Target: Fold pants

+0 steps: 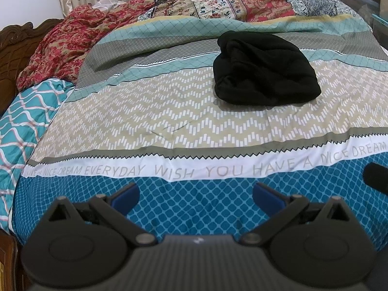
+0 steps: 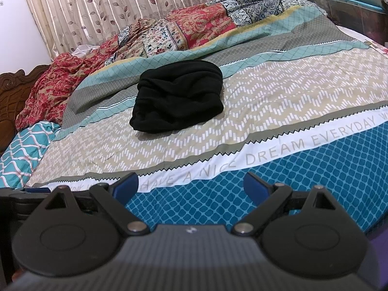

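Patterned bedspread point(image 1: 169, 111) under bundled pants point(image 1: 264, 70)

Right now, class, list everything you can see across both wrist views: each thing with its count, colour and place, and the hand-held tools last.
bundled black fabric pants: one, black, mid-bed on the beige zigzag band.
striped patterned bedsheet: one, teal, beige, grey and white with printed words, covering the bed.
crumpled red floral quilt: one, red, cream and navy patches, heaped along the far side of the bed.
teal wavy-print cloth: one, teal and white, at the left bed edge.
carved wooden headboard: one, dark brown, far left.
leaf-print pleated curtain: one, cream with maroon leaves, behind the bed.
left hand-held gripper: one, black with blue pads, open, over the near sheet.
right hand-held gripper: one, same colours, open, over the near sheet.
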Available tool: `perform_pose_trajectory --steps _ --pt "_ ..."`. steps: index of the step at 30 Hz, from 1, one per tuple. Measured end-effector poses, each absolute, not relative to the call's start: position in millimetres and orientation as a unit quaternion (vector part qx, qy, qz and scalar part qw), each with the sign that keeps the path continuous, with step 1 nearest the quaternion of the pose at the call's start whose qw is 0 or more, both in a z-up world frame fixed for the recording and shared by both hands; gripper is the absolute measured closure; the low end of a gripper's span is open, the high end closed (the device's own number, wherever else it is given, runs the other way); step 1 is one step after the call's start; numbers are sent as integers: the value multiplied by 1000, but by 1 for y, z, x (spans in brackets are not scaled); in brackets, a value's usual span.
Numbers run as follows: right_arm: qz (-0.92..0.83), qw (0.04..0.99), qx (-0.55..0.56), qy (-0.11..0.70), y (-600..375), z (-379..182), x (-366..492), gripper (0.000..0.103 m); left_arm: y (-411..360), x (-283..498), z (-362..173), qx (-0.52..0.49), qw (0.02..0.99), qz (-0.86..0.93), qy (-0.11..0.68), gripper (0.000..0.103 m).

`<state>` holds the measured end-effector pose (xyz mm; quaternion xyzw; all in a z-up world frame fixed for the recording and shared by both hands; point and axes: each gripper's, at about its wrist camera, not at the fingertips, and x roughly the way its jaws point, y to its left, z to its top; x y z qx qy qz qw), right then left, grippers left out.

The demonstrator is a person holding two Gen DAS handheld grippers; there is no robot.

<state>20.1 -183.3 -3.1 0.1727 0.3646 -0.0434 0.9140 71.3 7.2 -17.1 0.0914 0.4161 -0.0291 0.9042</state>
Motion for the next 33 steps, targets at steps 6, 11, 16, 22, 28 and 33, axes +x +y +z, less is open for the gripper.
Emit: perform_pose_trajectory --steps 6,11,16,22,28,33 --pt "-43 913 173 366 -183 -4 19 8 7 72 -17 91 904 -29 416 0" --pt "-43 913 173 366 -183 -5 19 8 7 72 -17 91 904 -29 416 0" --pt "-43 913 173 366 -183 -4 19 8 7 72 -17 92 904 -29 416 0" --pt "-43 913 173 366 -183 -4 19 8 8 71 -17 91 904 -30 417 0" --pt "-43 913 174 366 -183 -4 19 8 9 70 -18 92 904 -30 416 0" --pt "-43 913 174 366 -183 -6 19 8 10 70 -18 94 905 -31 413 0"
